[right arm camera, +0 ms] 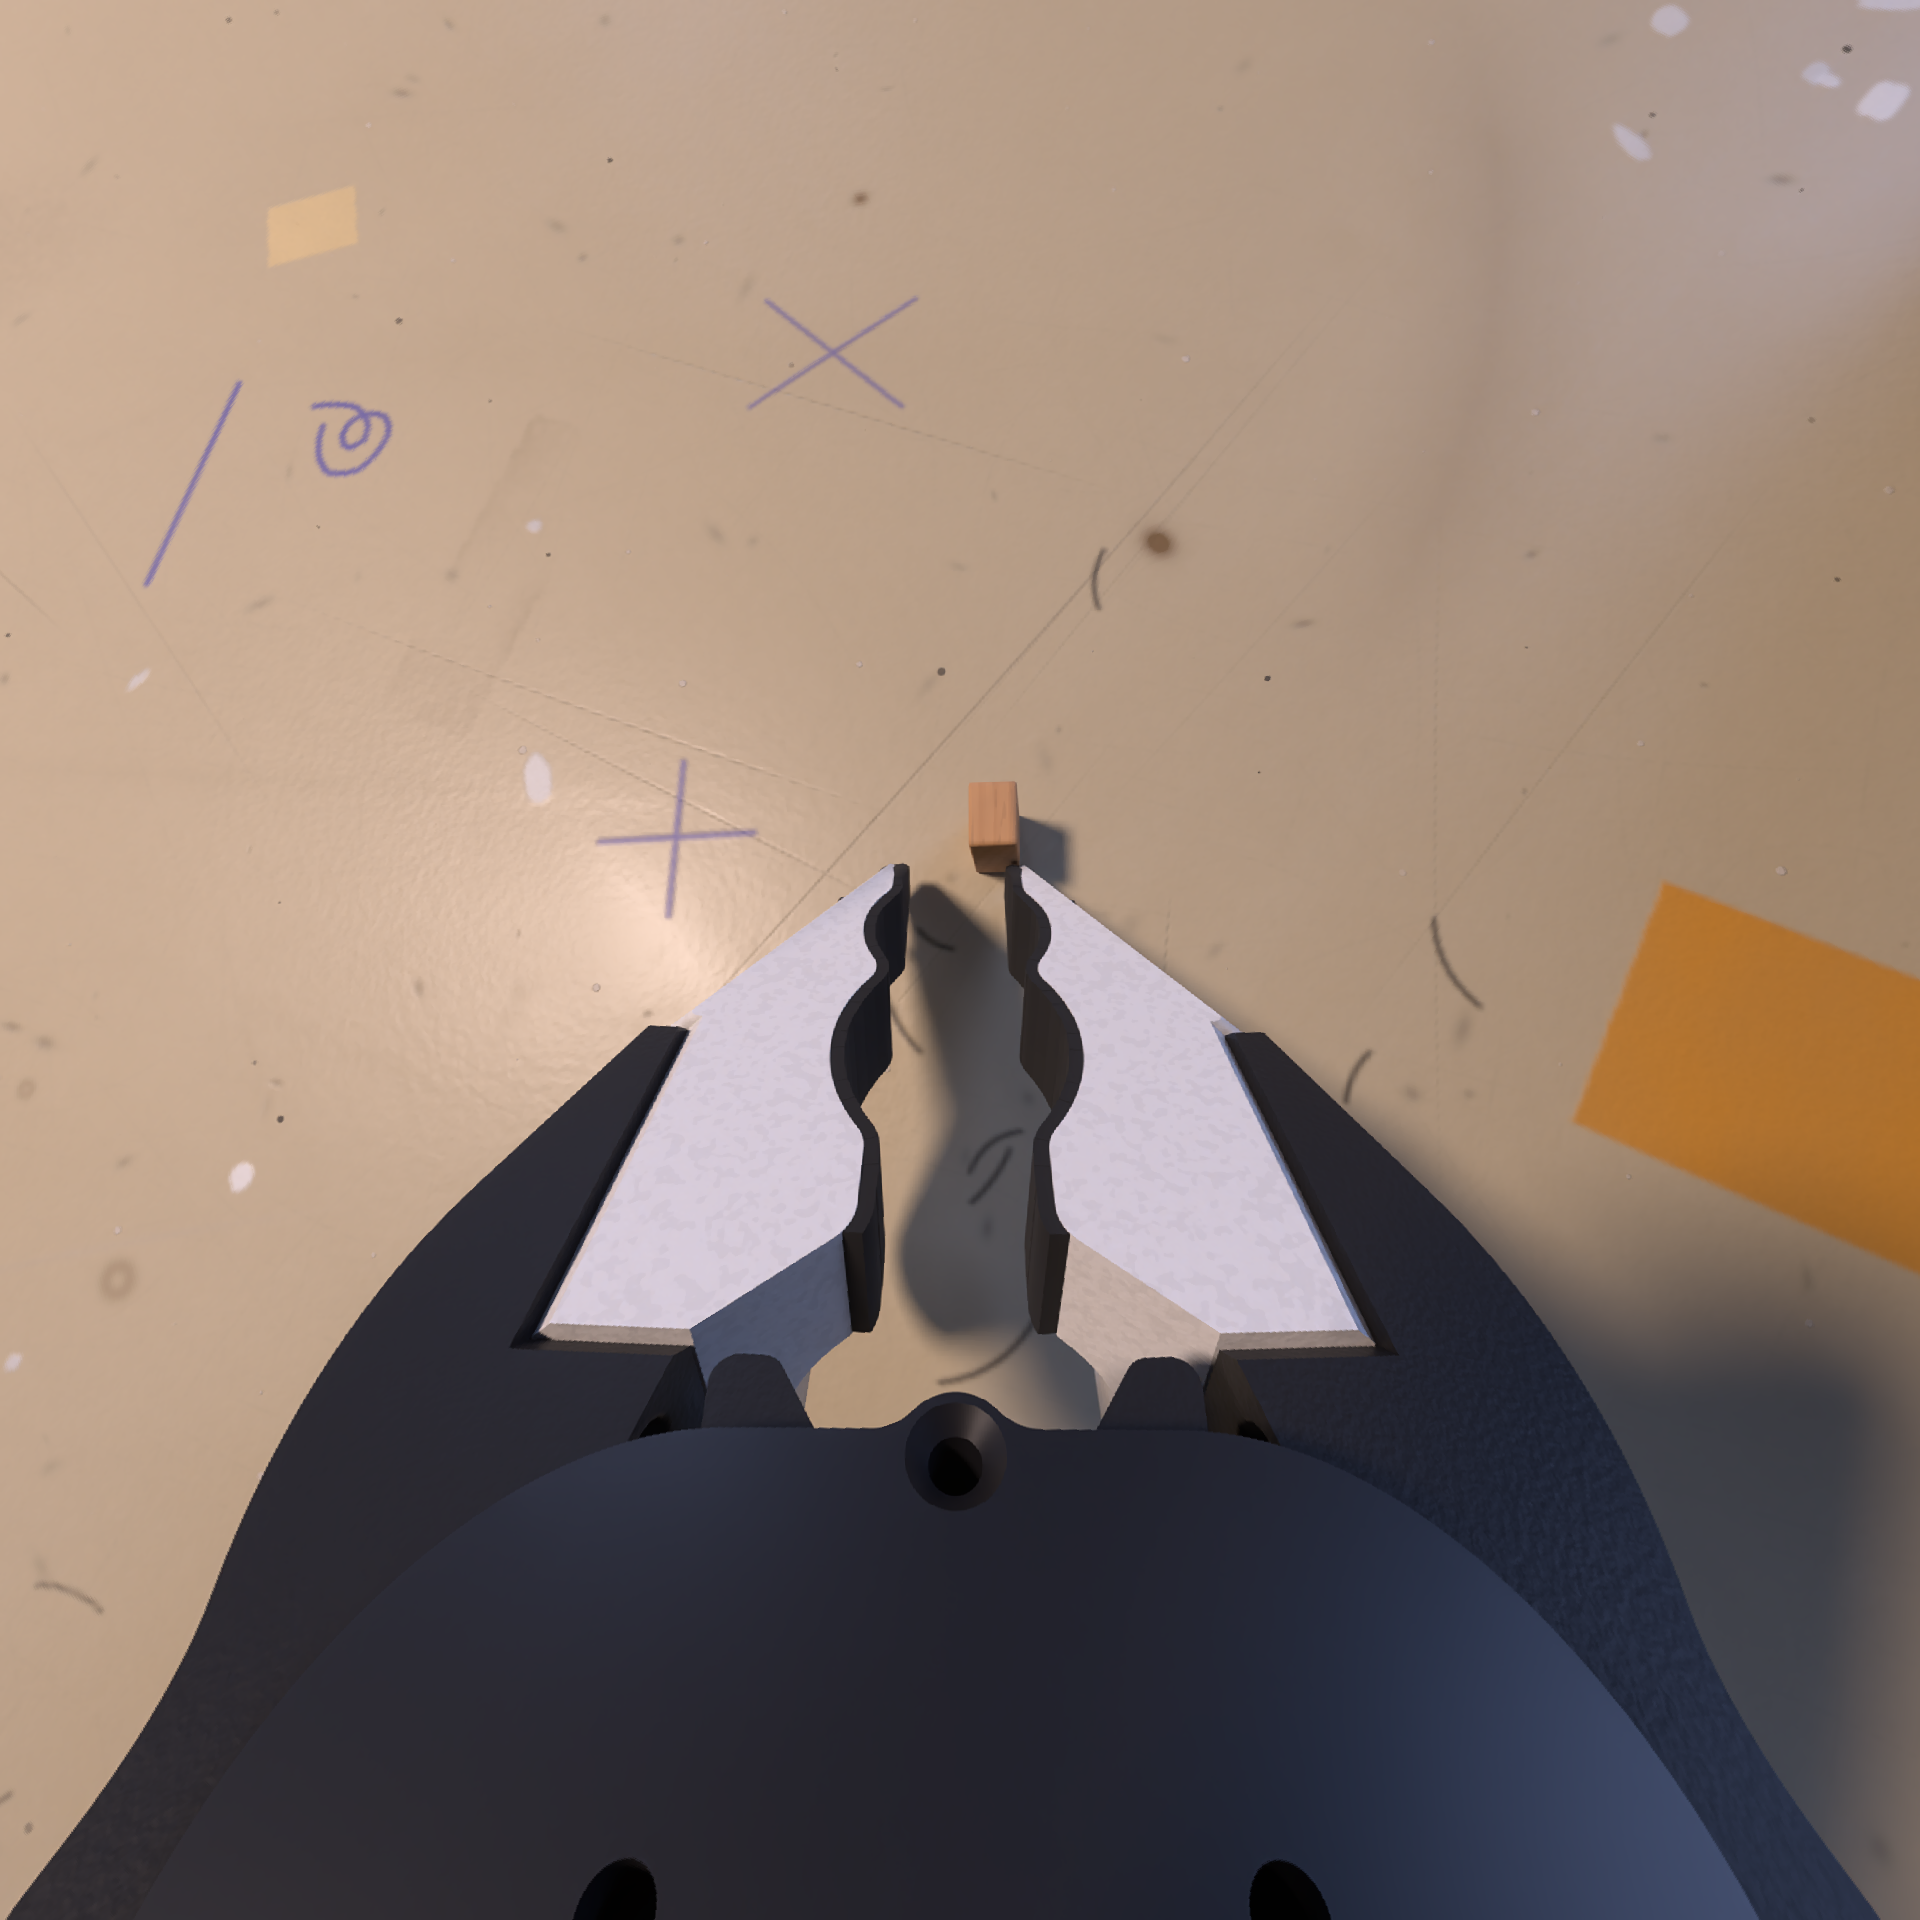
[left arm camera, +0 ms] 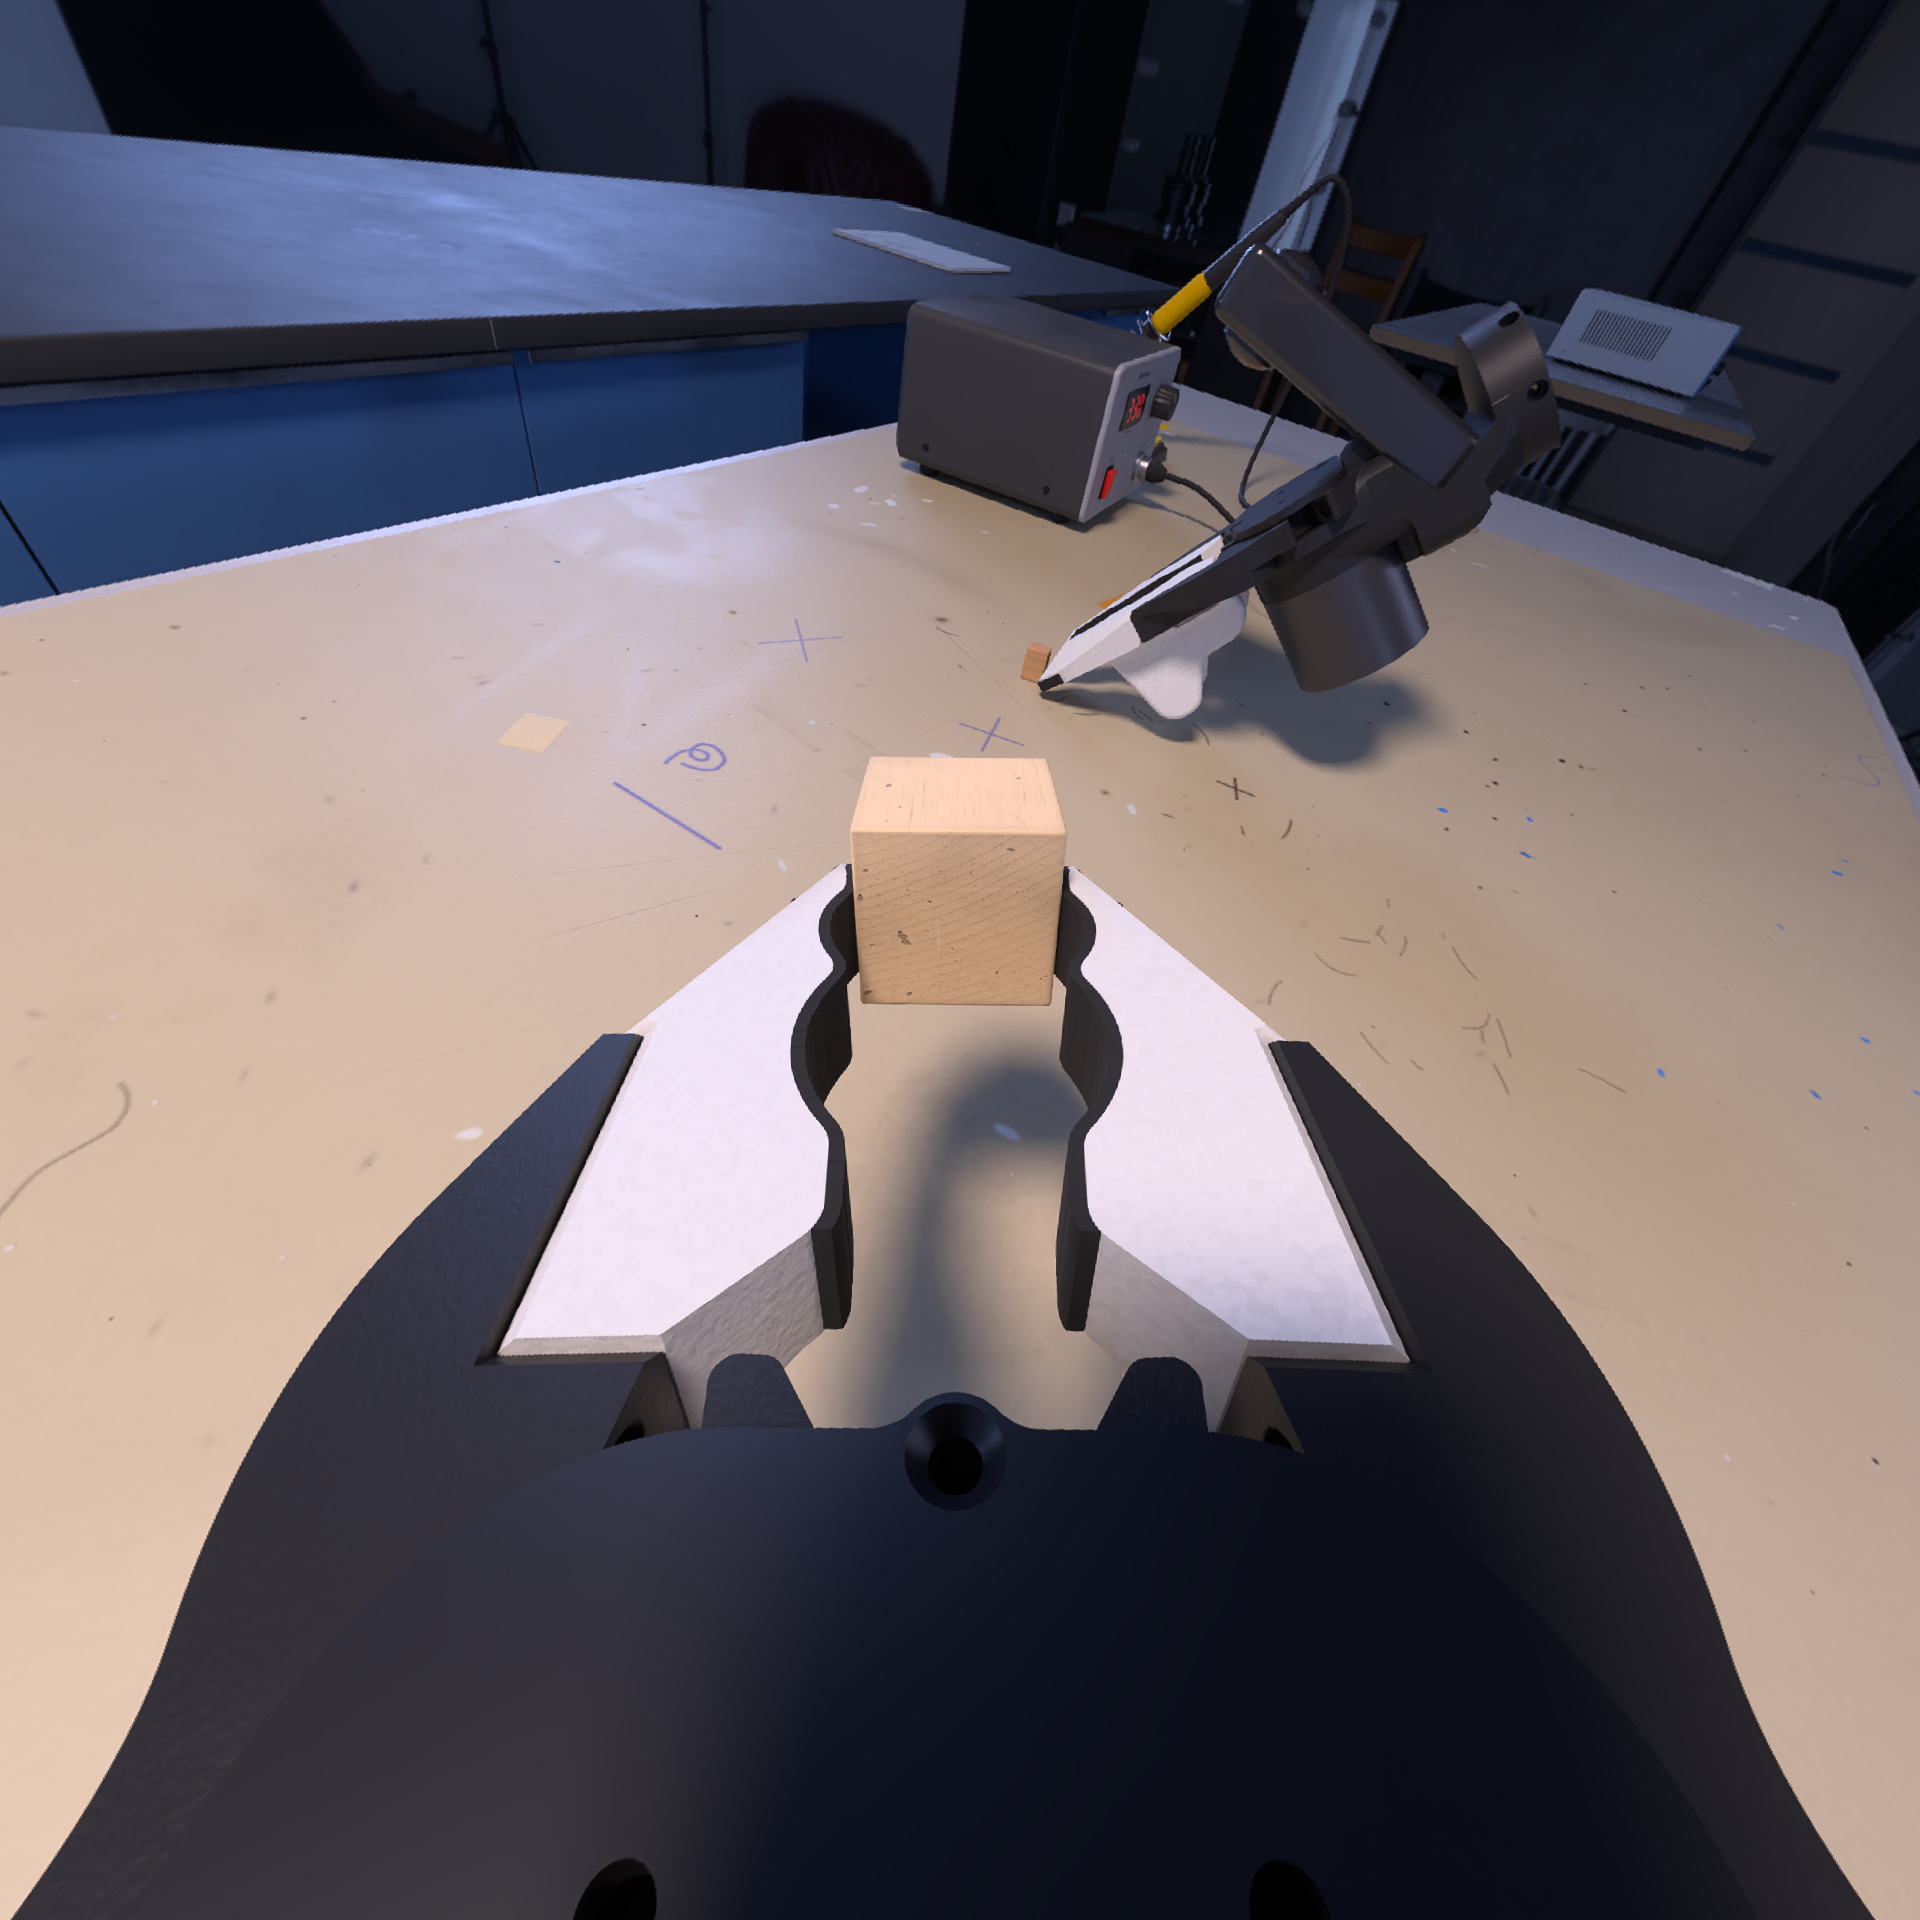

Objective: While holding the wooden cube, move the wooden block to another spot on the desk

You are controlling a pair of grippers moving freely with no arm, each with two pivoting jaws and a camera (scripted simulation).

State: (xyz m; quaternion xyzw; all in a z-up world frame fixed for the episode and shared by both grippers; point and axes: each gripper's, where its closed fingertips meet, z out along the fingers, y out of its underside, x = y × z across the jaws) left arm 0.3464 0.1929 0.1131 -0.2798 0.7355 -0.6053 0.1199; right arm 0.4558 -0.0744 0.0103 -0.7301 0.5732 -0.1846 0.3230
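Note:
A pale wooden cube [left arm camera: 956, 883] is gripped between the fingertips of my left gripper [left arm camera: 958, 878], held a little above the beige desk [left arm camera: 416, 935] with its shadow underneath. A small brown wooden block [right arm camera: 992, 826] stands on the desk just beyond my right gripper [right arm camera: 956, 873], close to its right fingertip [right arm camera: 1023, 894]. The right gripper's jaws are narrowly apart with nothing between them. In the left wrist view the right gripper [left arm camera: 1049, 681] slants down at the far right, its tips at the desk beside the block [left arm camera: 1035, 662].
A grey soldering station [left arm camera: 1039, 405] with a yellow-handled iron [left arm camera: 1184, 301] and cables stands at the desk's far edge. An orange patch [right arm camera: 1766, 1070] lies flat on the desk to the right of the right gripper. Pen marks and a pale patch [left arm camera: 532, 732] mark the surface.

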